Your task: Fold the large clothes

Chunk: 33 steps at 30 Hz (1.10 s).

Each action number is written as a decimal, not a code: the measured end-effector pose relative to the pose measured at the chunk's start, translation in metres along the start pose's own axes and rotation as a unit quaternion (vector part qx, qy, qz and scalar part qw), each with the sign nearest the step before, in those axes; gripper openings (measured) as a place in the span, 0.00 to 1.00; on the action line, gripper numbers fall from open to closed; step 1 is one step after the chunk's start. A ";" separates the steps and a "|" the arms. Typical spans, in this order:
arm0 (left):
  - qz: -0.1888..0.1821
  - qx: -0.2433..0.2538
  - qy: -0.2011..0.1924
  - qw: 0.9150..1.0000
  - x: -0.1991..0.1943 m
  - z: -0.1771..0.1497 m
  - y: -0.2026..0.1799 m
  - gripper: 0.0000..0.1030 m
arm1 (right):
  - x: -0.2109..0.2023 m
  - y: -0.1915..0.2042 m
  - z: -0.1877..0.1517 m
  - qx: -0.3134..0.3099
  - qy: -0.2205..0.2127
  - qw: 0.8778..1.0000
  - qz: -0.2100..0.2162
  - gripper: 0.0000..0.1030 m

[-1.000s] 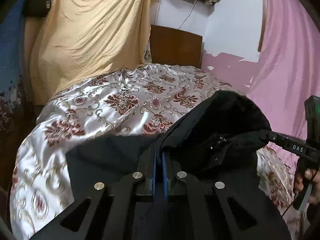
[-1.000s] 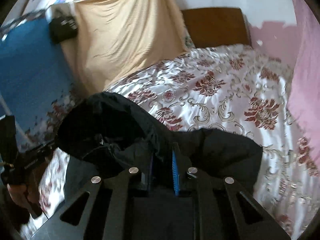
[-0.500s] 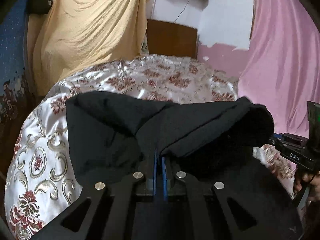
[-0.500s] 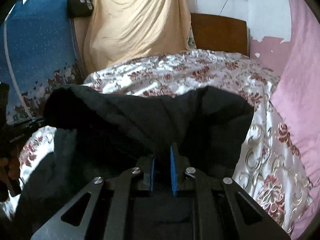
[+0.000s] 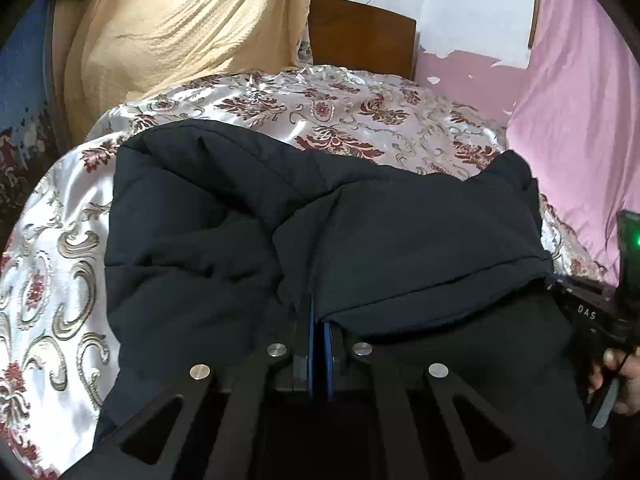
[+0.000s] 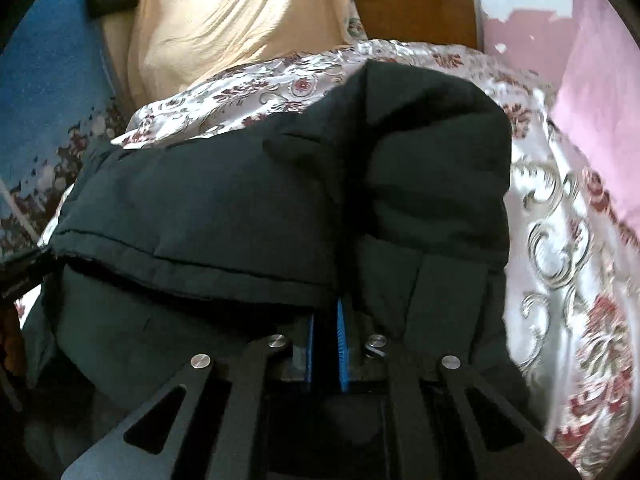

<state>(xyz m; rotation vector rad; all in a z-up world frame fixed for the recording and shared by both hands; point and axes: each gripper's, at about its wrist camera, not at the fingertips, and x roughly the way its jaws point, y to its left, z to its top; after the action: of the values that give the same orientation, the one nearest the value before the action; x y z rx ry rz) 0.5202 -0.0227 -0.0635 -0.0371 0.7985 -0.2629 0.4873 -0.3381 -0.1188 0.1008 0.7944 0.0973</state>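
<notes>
Lowered since the earlier frames, the black jacket [image 5: 360,232] now lies folded across the floral bedspread [image 5: 60,280], long axis crosswise. Its edge is clenched by the left gripper [image 5: 319,320] and right gripper [image 6: 326,320]; the pad tips are hidden in cloth.

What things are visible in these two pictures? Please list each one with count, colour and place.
padded dark jacket: one, black, folded over on the bed, near side
shiny floral bedspread: one, white with red and gold, covering the bed
hanging cloth: one, yellow, behind the bed
wooden headboard: one, brown, far end
curtain: one, pink, right side
left gripper: one, black, shut on the jacket
right gripper: one, black, shut on the jacket
</notes>
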 end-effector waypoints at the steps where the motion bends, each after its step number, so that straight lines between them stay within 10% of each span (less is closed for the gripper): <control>1: -0.002 0.002 -0.001 1.000 -0.001 0.001 0.000 0.05 | 0.000 -0.001 -0.001 0.006 -0.002 1.000 0.004 0.08; 10: 0.007 0.028 -0.009 1.000 -0.008 0.007 -0.008 0.05 | -0.055 -0.019 0.005 0.046 -0.058 0.997 0.023 0.11; 13: 0.005 0.023 -0.005 1.000 -0.008 0.009 -0.008 0.05 | -0.063 -0.017 0.030 0.044 -0.078 0.995 0.031 0.33; 21: -0.004 0.038 0.013 0.999 -0.013 0.019 -0.004 0.09 | -0.003 0.025 0.067 0.011 -0.033 0.997 0.071 0.42; 28: -0.032 -0.010 -0.039 0.999 -0.053 0.021 0.016 0.53 | 0.004 0.041 0.048 -0.032 -0.034 0.998 0.048 0.42; 33: -0.069 -0.007 -0.064 0.996 -0.045 0.049 -0.004 0.54 | 0.005 0.040 0.048 -0.048 -0.027 0.997 0.047 0.42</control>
<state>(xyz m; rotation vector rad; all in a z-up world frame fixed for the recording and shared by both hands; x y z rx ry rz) 0.5248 -0.0184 0.0028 -0.1217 0.6715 -0.3827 0.5233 -0.3006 -0.0833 0.0500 0.7292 0.2215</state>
